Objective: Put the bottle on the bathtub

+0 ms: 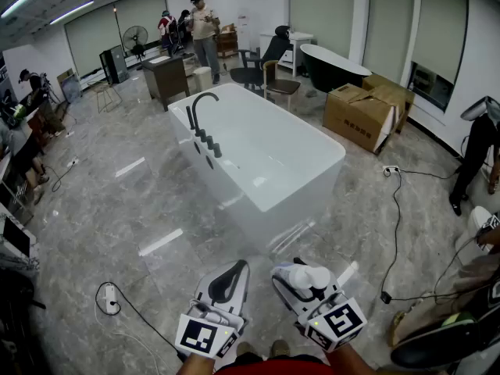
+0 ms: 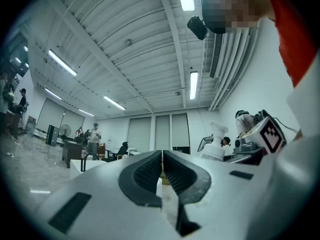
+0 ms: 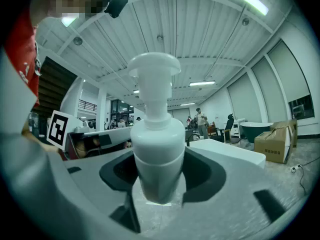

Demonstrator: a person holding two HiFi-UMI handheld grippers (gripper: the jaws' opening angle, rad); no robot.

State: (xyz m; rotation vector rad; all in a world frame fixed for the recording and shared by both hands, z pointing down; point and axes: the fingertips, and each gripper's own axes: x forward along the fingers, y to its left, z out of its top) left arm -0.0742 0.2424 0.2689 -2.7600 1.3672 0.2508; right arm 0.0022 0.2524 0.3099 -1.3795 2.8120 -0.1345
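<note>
Bottle [image 3: 159, 144] clamped in right gripper [image 1: 303, 283], bathtub [image 1: 301, 198] ahead

I've got the white pump bottle [image 3: 157, 134] clamped upright between the jaws of my right claw [image 3: 157, 176] (pump head on top). The white bathtub [image 1: 230, 187], black tap [image 1: 201, 120] on its rim, stands well ahead of that claw.

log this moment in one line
right gripper: shut on bottle | left gripper: shut, empty | bathtub: ahead, bottle not yet on it
</note>
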